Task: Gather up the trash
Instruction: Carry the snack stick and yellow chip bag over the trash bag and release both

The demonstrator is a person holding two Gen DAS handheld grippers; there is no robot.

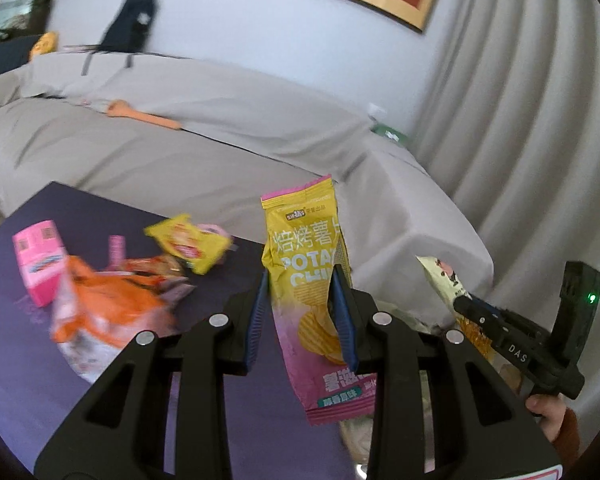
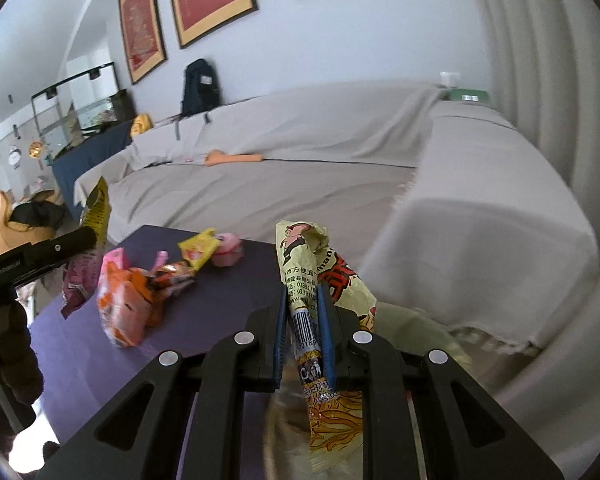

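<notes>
While the left gripper clamps a yellow-and-pink potato chip bag upright above the purple tabletop, the right gripper pinches a pale noodle wrapper near that tabletop's edge. On the tabletop lie an orange wrapper, a pink box and a yellow packet, with the grey sofa beyond.

Orange wrapper motion-blurred, noodle packet bottom cut off

Wrapper heap crowding table's far-left part
</notes>
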